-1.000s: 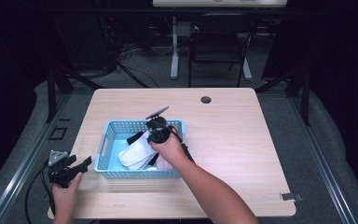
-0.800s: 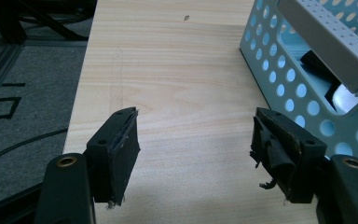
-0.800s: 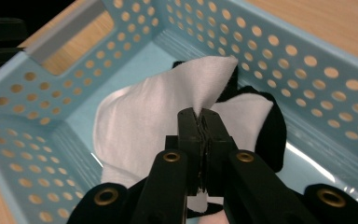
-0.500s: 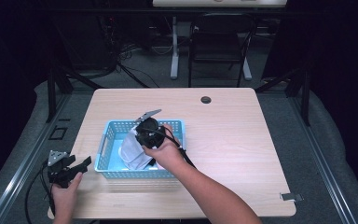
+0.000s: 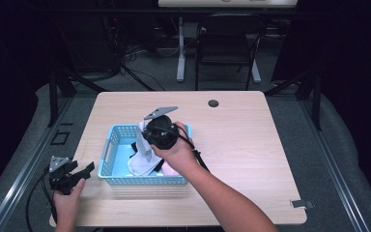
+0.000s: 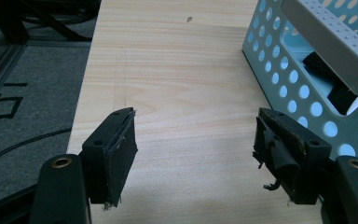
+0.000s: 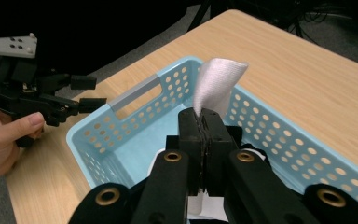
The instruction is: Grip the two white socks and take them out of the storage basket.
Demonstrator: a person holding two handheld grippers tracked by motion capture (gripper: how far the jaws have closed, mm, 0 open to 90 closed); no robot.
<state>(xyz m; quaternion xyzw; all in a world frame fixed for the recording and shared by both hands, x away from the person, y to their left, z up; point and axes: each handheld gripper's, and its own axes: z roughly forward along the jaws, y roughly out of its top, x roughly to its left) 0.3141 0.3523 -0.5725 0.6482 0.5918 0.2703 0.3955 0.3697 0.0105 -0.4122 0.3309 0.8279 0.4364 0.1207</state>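
Right gripper (image 7: 205,122) pinches a white cloth (image 7: 216,81) above the blue basket (image 5: 107,150) (holes all round); left gripper (image 6: 196,149) rests wide apart at the wooden table's (image 5: 251,145) edge, grey carpet (image 5: 319,121) and dark room beyond.

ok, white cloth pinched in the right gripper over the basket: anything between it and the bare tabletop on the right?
Nothing visible. The right gripper holds the white cloth above the blue basket. The basket's right wall sits below it, and the table beyond is bare.
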